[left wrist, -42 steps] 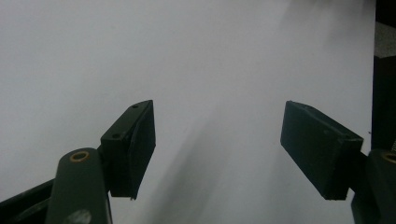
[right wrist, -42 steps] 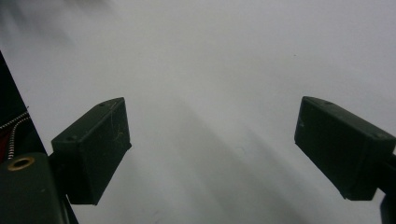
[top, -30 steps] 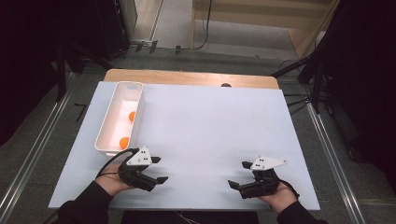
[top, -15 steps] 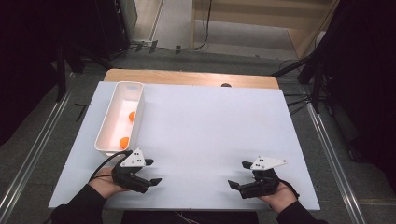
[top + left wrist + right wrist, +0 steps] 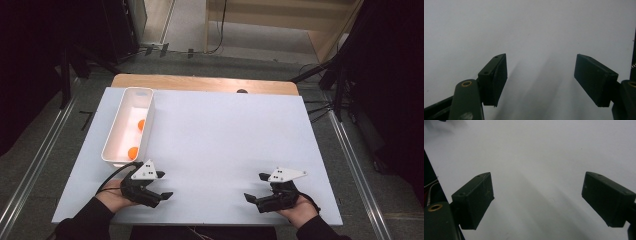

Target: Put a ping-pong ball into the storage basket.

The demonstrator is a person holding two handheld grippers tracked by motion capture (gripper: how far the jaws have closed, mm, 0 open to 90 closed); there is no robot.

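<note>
1. A white sheet (image 5: 225, 150) covers the table (image 5: 200, 82), whose bare wood shows as a strip along the far edge. A small dark spot (image 5: 242, 91) sits where sheet and wood meet.
2. A long white bin (image 5: 115, 150) lies along the sheet's left edge, its length running from near to far. It stands just beyond the left gripper (image 5: 161, 185) and apart from it.
3. Nothing lies on the sheet between the two grippers, or between them and the far edge.
4. Count: one bin, two orange balls, two grippers, two hands.
5. Both balls are inside the bin: one ball (image 5: 132, 152) near the bin's near end, the other ball (image 5: 141, 124) farther along, close to the right wall.
6. The left gripper is held in the left hand (image 5: 116, 196) at the near left of the sheet, jaws pointing right toward the middle. In the left gripper view its jaws (image 5: 540, 80) stand wide apart with only bare sheet between them; they hold nothing.
7. The right gripper (image 5: 256, 187) is held in the right hand (image 5: 295, 207) at the near right, jaws pointing left. In the right gripper view its jaws (image 5: 537, 200) are also spread wide over bare sheet, with nothing held.
8. The grippers face each other, well apart. Whether their jaws rest on the sheet or hang just above it cannot be told.
9. A black cable (image 5: 111, 176) loops from the left gripper toward the bin's near end.
</note>
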